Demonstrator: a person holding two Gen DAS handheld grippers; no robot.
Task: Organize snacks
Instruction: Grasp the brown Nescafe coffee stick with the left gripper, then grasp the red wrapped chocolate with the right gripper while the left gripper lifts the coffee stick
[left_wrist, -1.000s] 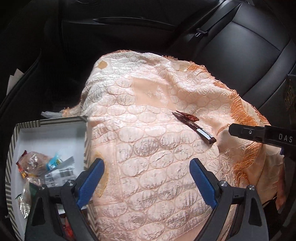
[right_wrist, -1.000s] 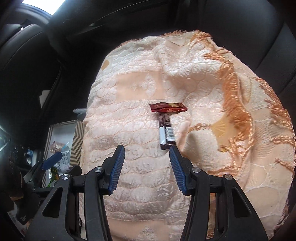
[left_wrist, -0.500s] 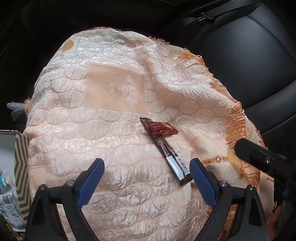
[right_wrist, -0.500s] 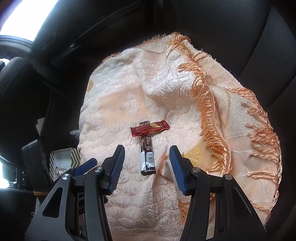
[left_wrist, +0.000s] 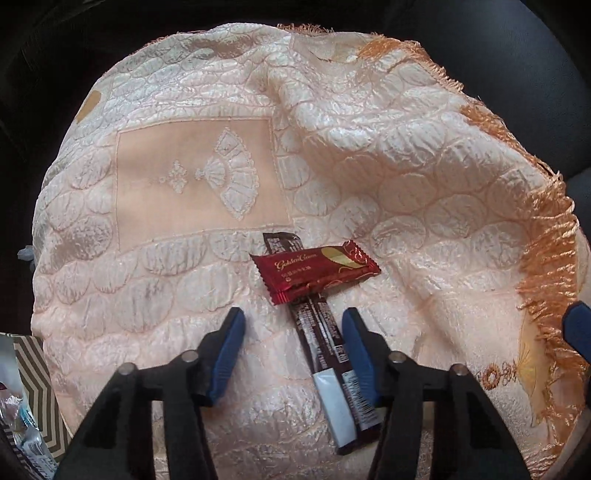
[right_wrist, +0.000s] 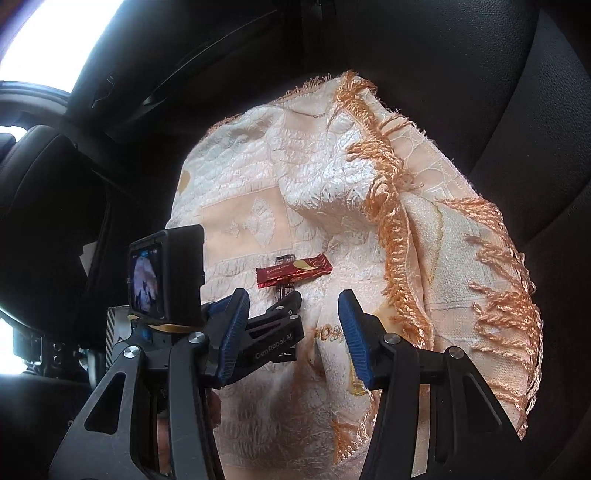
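Left wrist view: left hand-held gripper (left_wrist: 291, 332) is closing around the dark snack stick (left_wrist: 325, 354), pads not touching yet. Red wafer pack (left_wrist: 317, 271) lies across it on the blanket (left_wrist: 369, 166). Right hand-held gripper (right_wrist: 293, 332) hangs open, empty. Box (left_wrist: 33, 373) holds some snacks already, these two remain.

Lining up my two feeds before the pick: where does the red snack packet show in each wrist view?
Left wrist: the red snack packet lies just below picture centre, across the dark stick packet, just beyond the closing left gripper.
Right wrist: the packet sits small, near the middle, beyond the left gripper.
Shared landmark: the embroidered fan panel on the peach cloth, up-left of the packet.
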